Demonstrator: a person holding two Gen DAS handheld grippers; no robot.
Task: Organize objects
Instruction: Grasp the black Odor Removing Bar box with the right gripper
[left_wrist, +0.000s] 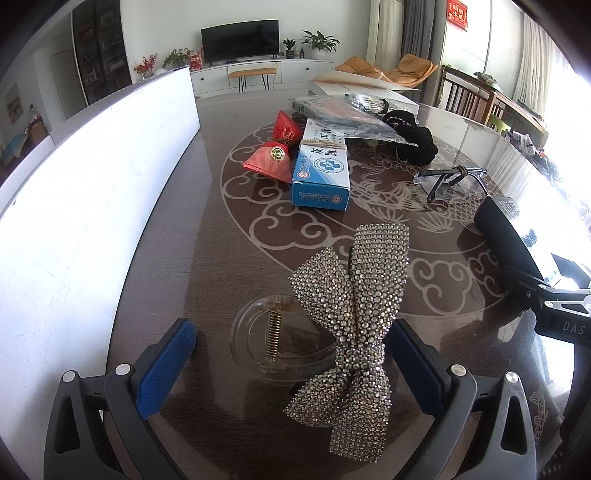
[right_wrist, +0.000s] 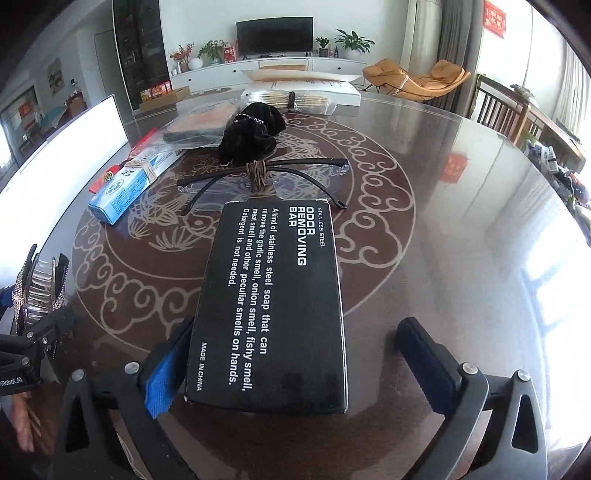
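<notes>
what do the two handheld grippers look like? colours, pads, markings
Both match: dark grey plastic finger arms with triangular cutouts and silver round pivot pins, blue textured pads on the fingers. Left gripper; right gripper. Partial white lettering shows on each body from the other camera.

On the black box (right_wrist: 269, 302) lying between my right tool's fingers I read, in white, "STAINLESS STEEL", "ODOR REMOVING BAR", then "A kind of stainless steel soap that can remove the garlic smell, onion smell, fishy smell, meat smell and other peculiar smells. Detergent is not needed." and "MADE IN CHINA" (all running sideways from where I look). My left tool's body (right_wrist: 14, 380) carries "nRobot.AI", cut off at the frame edge. My right tool's body (left_wrist: 569, 326) shows "DAS". The blue-and-white box (left_wrist: 320, 177) bears Chinese characters I cannot read.
</notes>
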